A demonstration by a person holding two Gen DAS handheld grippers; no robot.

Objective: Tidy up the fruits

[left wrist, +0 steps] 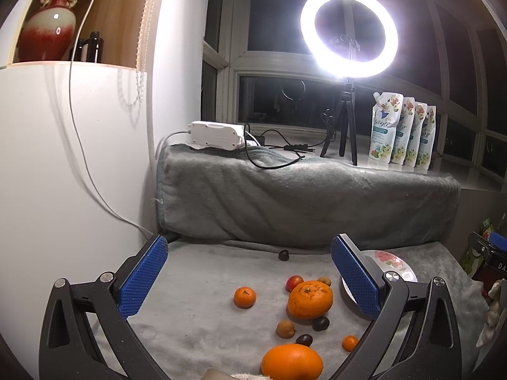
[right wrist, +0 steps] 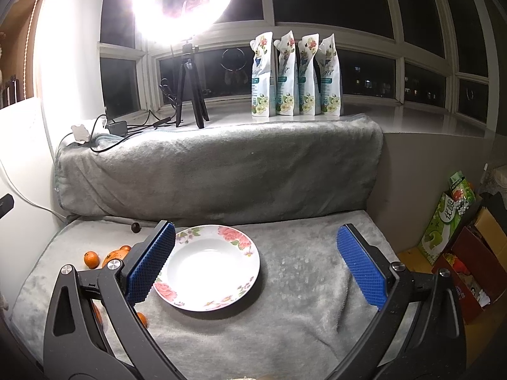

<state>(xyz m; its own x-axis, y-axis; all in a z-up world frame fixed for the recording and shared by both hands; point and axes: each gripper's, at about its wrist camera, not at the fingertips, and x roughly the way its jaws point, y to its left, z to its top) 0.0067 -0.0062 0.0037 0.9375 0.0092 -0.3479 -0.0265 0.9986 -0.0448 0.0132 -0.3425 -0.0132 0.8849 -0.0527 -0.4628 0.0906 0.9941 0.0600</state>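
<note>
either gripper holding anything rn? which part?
Nothing held. Left gripper and right gripper are both open and empty; fruit lies on the blanket, plate empty.

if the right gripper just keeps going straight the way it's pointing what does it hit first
Probably the grey blanket, just right of the empty floral plate. The right gripper is open and tilted down toward the surface, and the plate lies toward its left jaw rather than dead centre. Depth is unclear, so it could clip the plate's rim.
</note>
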